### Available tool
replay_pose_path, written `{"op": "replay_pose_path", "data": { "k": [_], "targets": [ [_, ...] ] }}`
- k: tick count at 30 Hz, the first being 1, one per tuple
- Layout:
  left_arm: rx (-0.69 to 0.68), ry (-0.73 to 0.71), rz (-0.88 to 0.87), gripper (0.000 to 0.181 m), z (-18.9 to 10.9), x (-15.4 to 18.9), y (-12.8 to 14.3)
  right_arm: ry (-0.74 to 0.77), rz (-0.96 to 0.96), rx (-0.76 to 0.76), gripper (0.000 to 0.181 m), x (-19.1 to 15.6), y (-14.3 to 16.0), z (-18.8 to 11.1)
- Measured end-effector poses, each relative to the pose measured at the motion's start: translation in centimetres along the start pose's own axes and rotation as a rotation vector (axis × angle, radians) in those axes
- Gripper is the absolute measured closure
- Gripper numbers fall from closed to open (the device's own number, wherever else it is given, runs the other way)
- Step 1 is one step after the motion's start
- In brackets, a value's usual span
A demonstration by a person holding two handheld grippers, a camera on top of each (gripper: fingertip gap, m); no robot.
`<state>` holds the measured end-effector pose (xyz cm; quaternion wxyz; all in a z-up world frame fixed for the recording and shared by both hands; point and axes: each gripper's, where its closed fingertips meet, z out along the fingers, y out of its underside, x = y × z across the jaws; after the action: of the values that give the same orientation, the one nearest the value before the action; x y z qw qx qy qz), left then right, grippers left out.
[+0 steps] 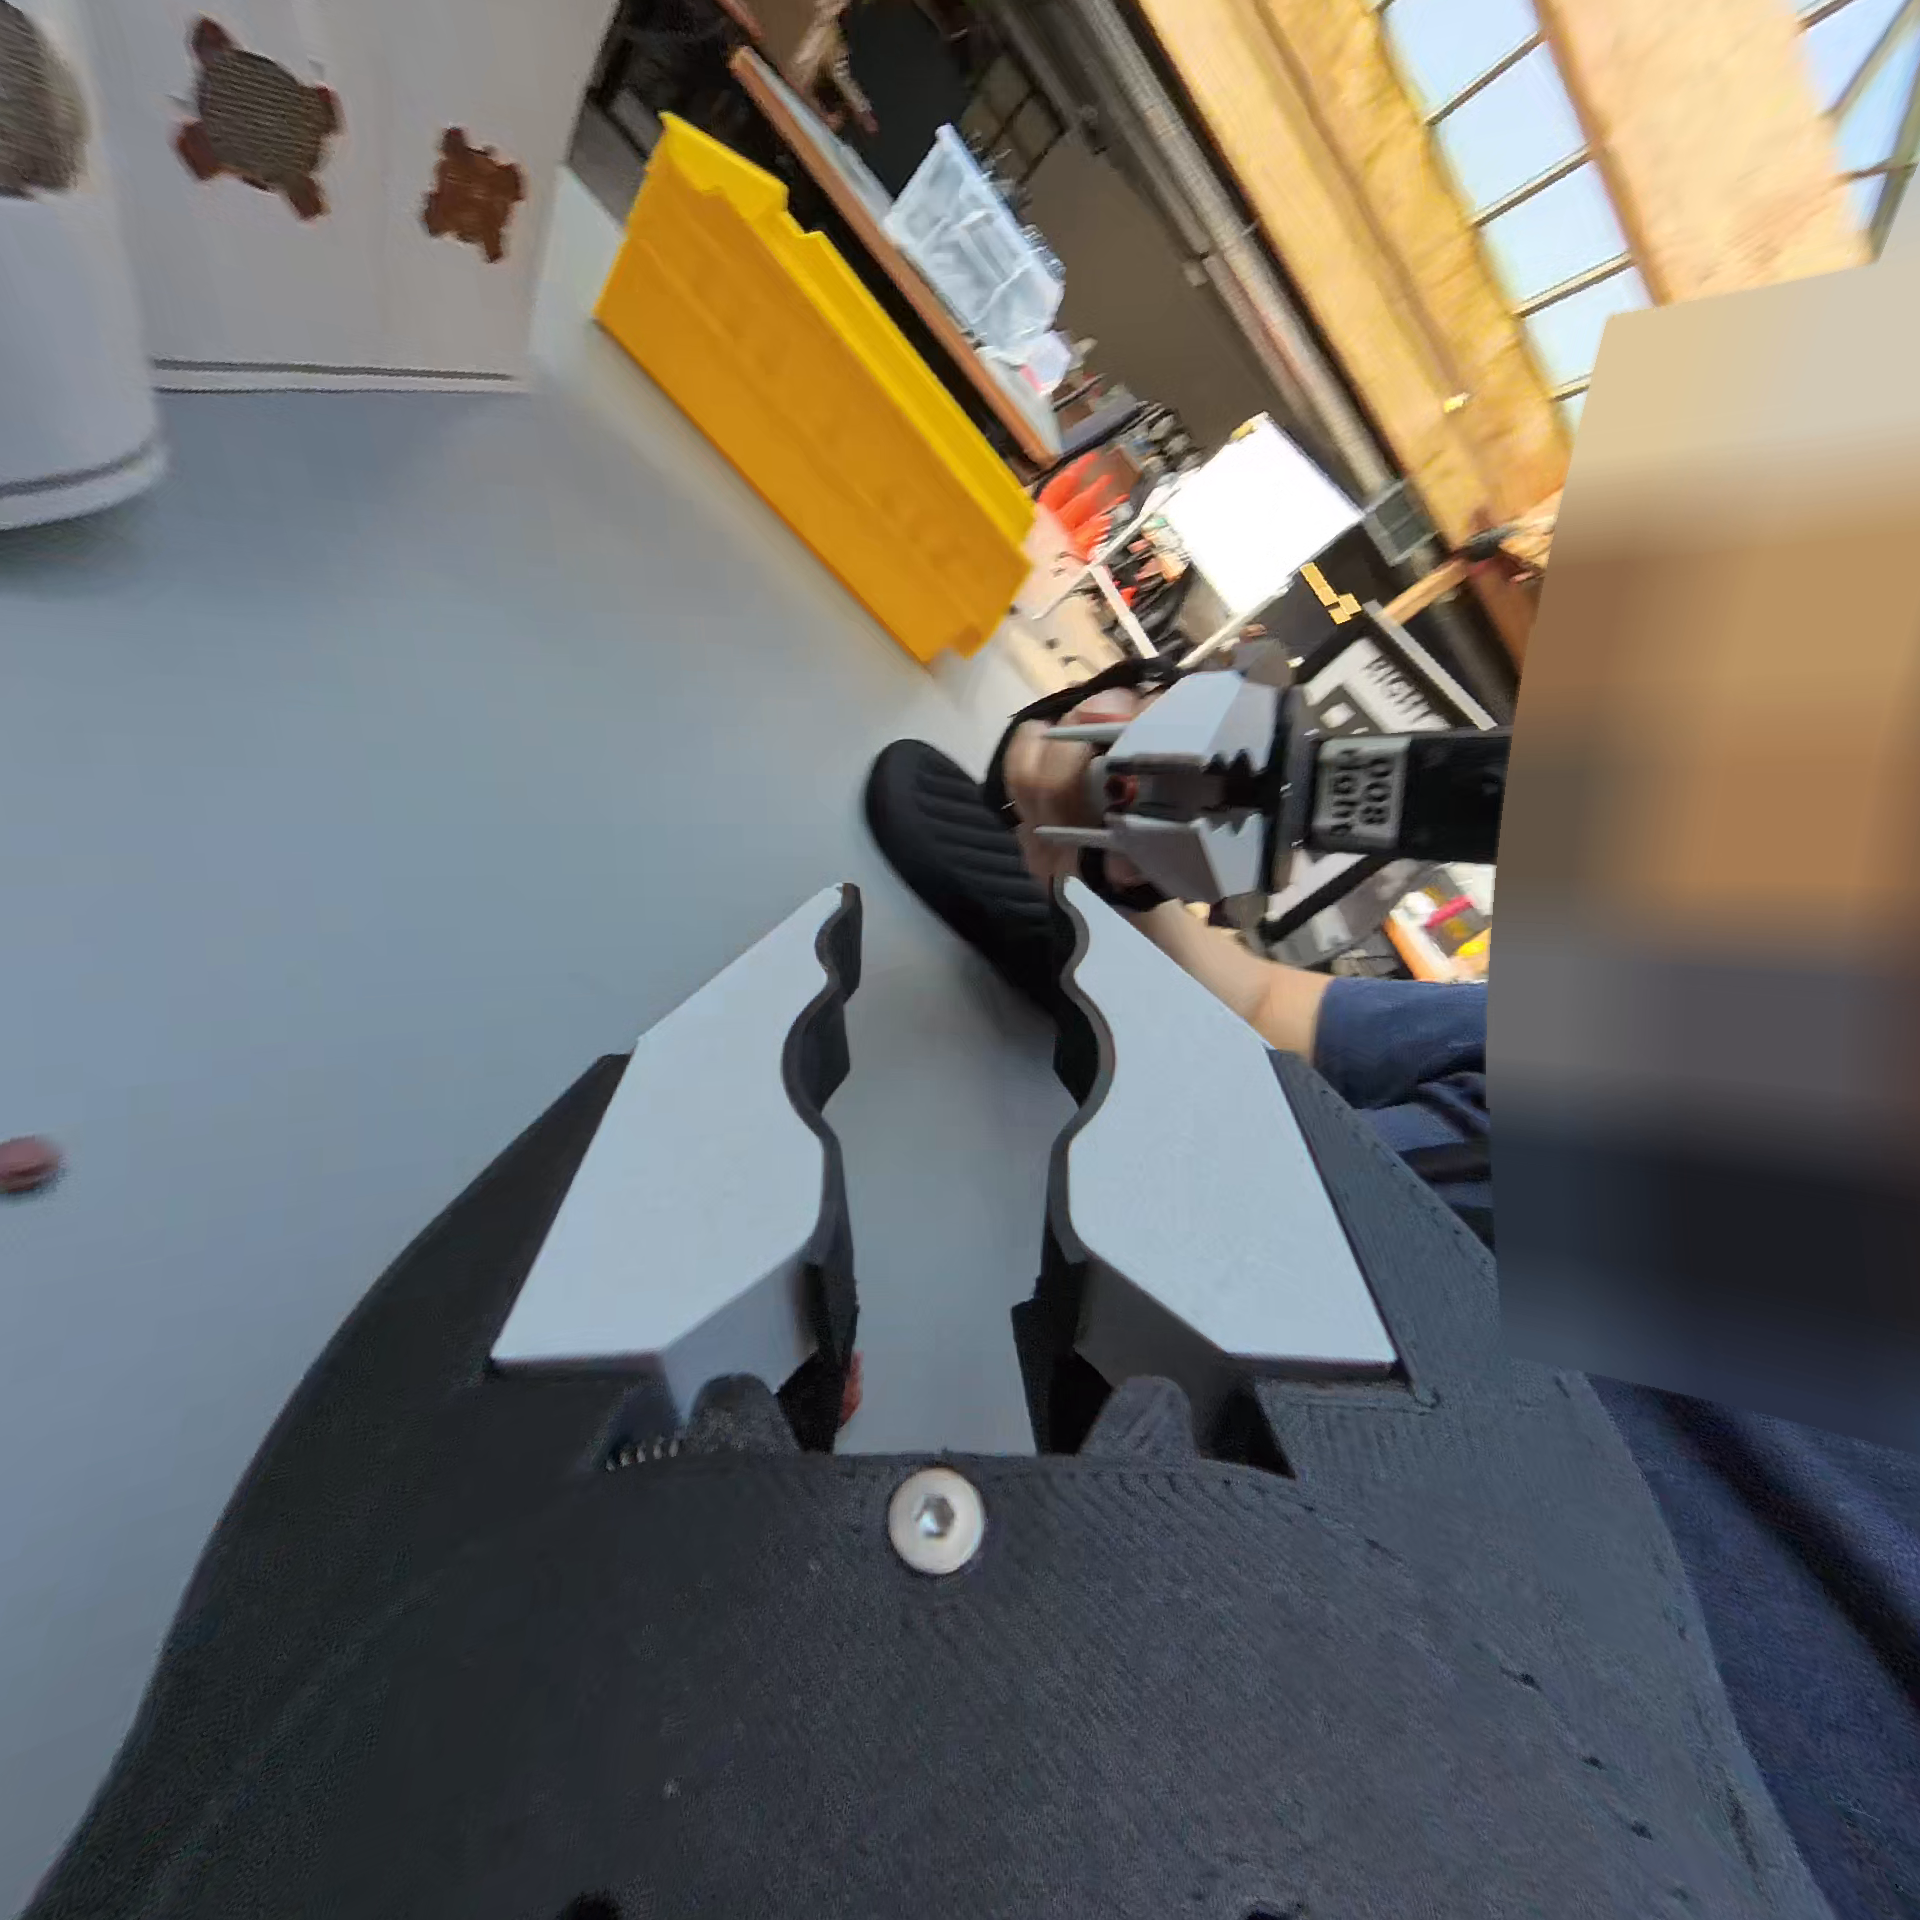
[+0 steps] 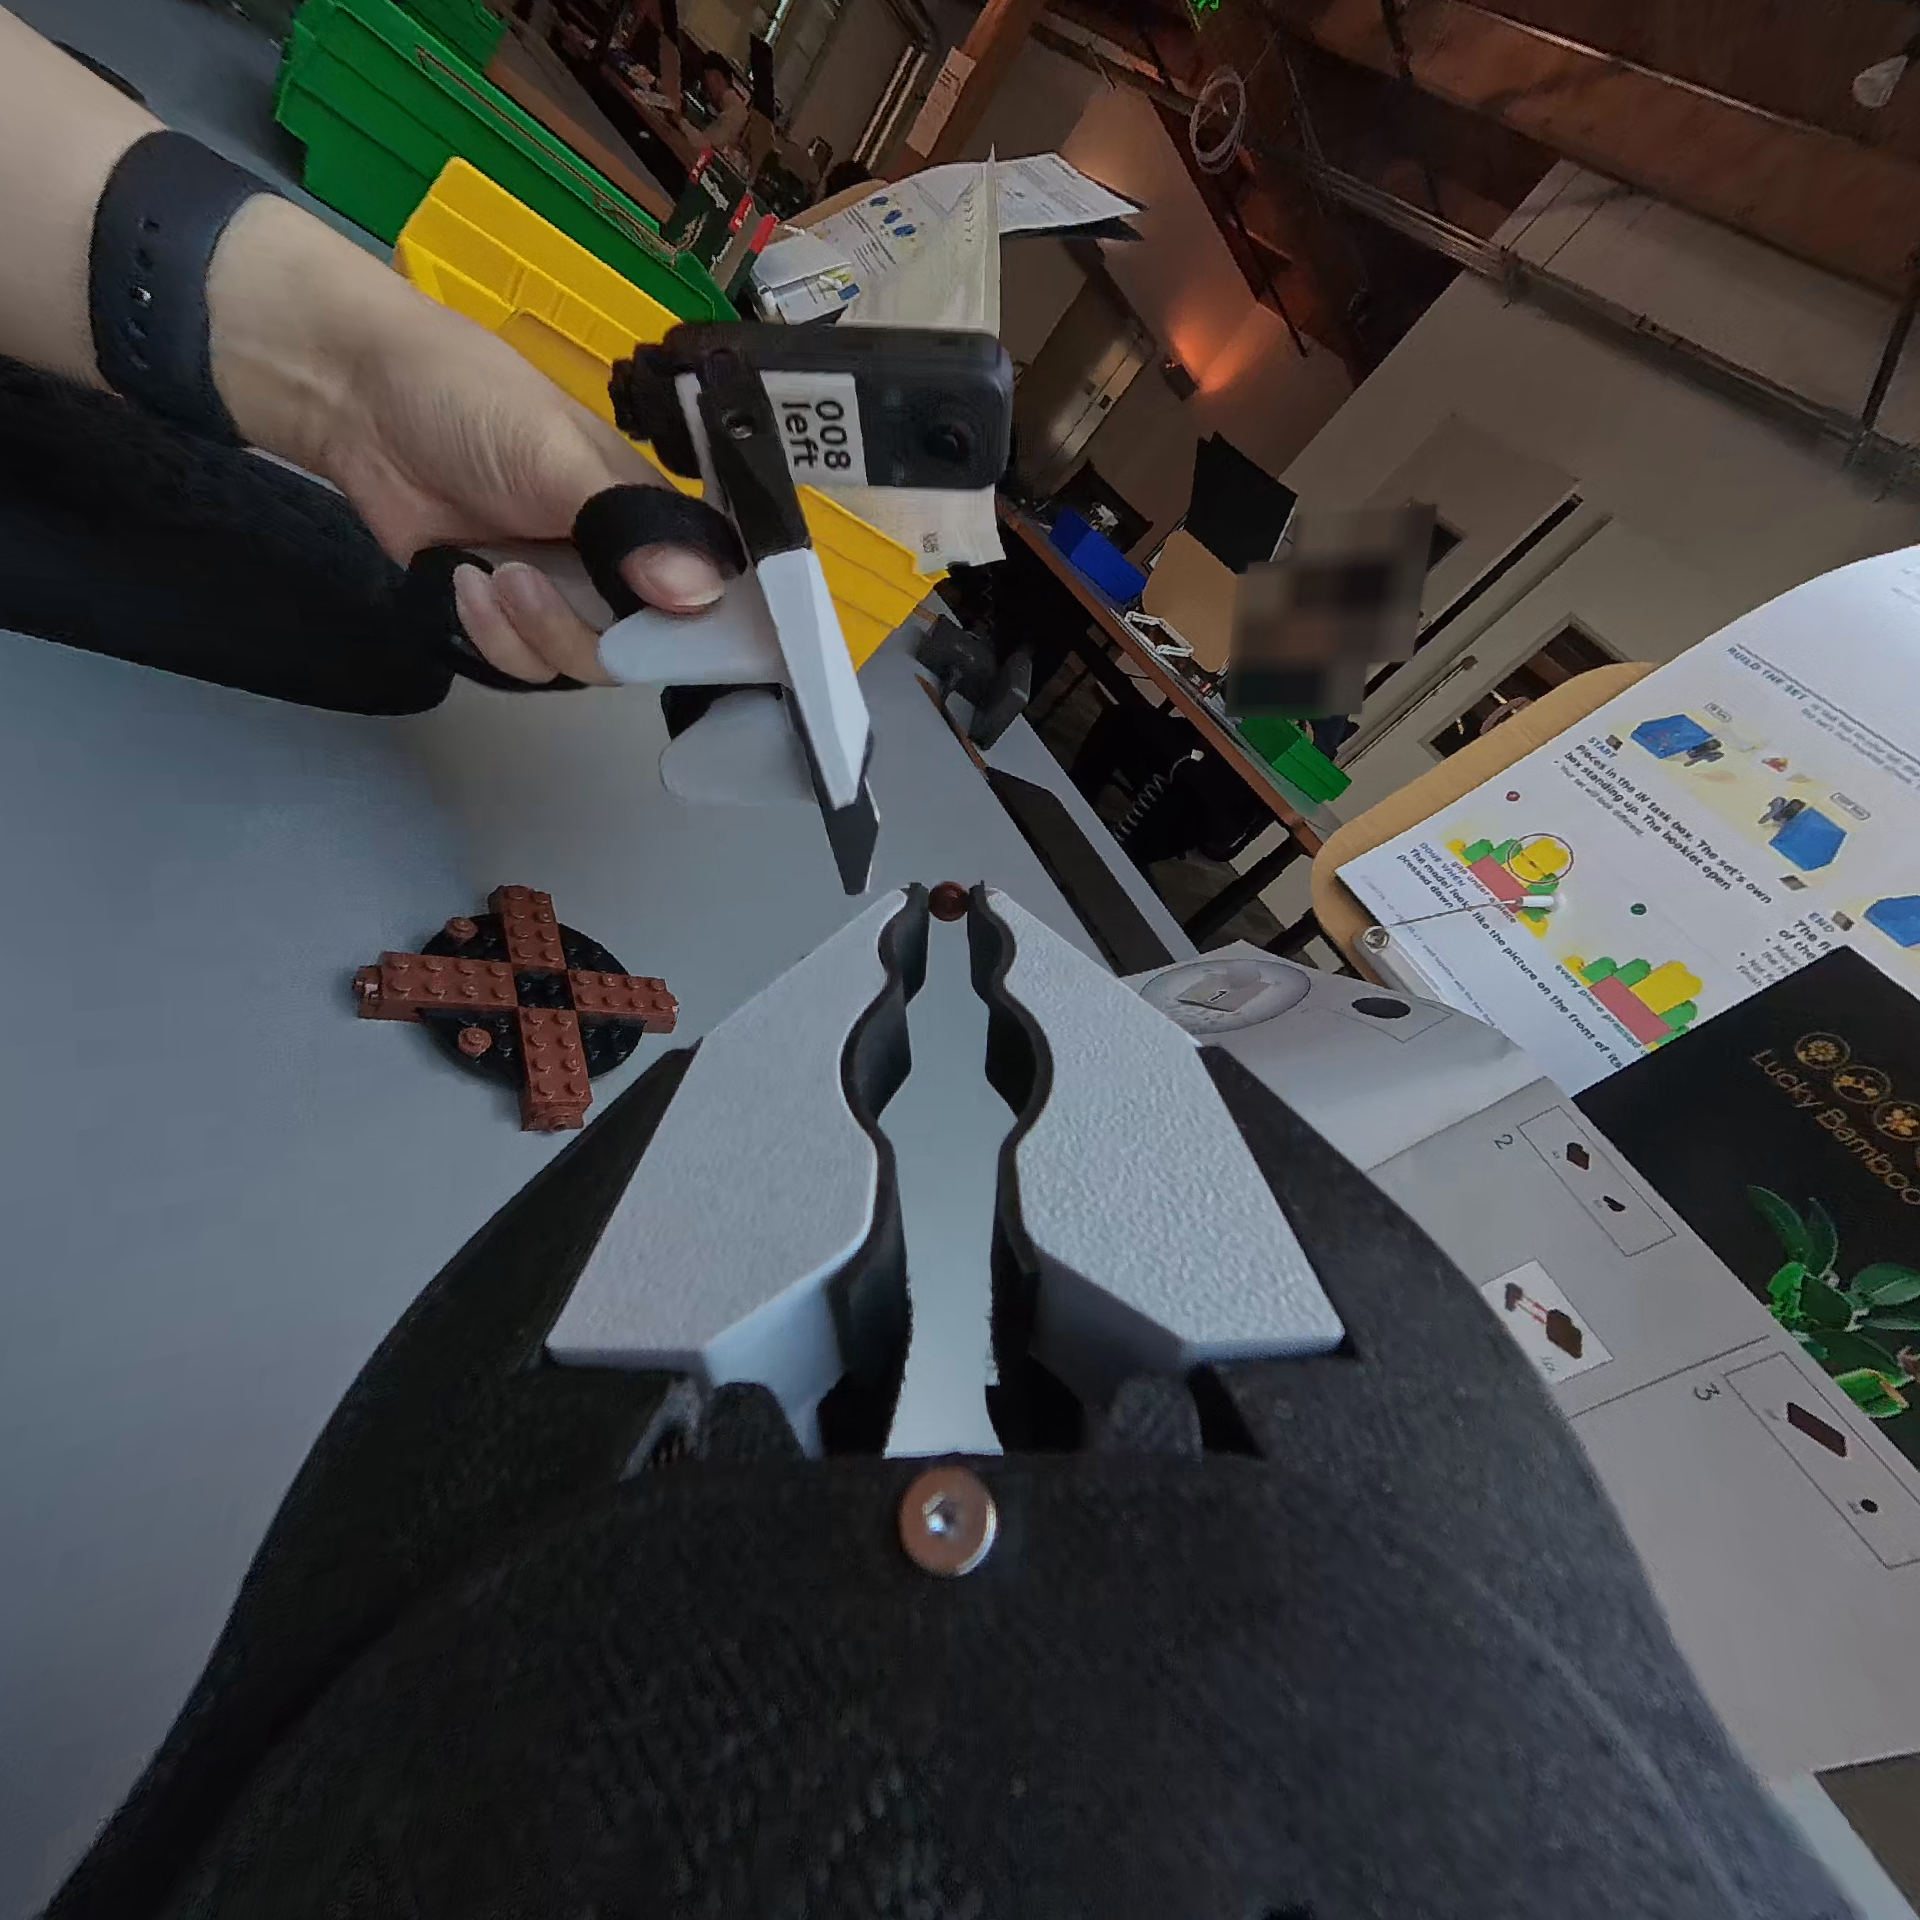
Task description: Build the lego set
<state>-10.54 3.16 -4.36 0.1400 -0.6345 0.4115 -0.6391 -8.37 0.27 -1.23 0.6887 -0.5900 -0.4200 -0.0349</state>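
Observation:
My right gripper [image 2: 947, 896] is shut on a small brown round lego piece [image 2: 948, 900], pinched at the very fingertips and held above the grey table [image 2: 208, 831]. A brown cross of lego plates on a black round plate [image 2: 520, 1000] lies flat on the table to its left. My left gripper [image 1: 956, 891] is open and empty, tilted over the table. In the right wrist view it [image 2: 842, 842] hangs point-down just left of the held piece. The right gripper also shows in the left wrist view [image 1: 1081, 784], farther off. Another small brown round piece [image 1: 26, 1162] lies on the table at the left.
An open instruction booklet [image 2: 1558, 1299] and a black booklet with a plant picture [image 2: 1829, 1143] lie at the right. A printed sheet [image 2: 1662, 862] lies behind them. A yellow bin [image 1: 810, 405] and green bins [image 2: 416, 114] stand at the table's far edge. Tip to tip, the grippers are about 5 cm apart.

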Motion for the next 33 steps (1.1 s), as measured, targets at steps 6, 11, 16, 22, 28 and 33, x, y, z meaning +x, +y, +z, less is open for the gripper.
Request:
{"op": "replay_pose_path", "data": {
  "k": [6,11,16,22,28,33],
  "targets": [
    [-0.268,-0.331,0.208,0.136,-5.7,-3.8,5.9,-0.244,0.202,-0.117,0.175,-3.0,2.9,1.3],
    [-0.461,-0.409,0.386,0.14,-6.6,-5.2,10.1,-0.315,0.223,-0.196,0.175,-4.7,4.6,1.8],
    [-0.531,-0.406,0.485,0.14,-5.7,-5.4,11.1,-0.332,0.214,-0.238,0.175,-5.2,5.6,1.9],
    [-0.504,-0.513,0.5,0.116,-5.1,-6.1,10.5,-0.324,0.229,-0.224,0.175,-4.8,5.5,1.8],
    [-0.477,-0.623,0.528,0.132,-5.9,-7.7,9.4,-0.332,0.239,-0.209,0.175,-4.8,5.2,1.7],
    [-0.332,-0.711,0.375,0.136,-7.3,-8.8,7.3,-0.325,0.227,-0.203,0.175,-4.6,5.1,1.6]
  ]
}}
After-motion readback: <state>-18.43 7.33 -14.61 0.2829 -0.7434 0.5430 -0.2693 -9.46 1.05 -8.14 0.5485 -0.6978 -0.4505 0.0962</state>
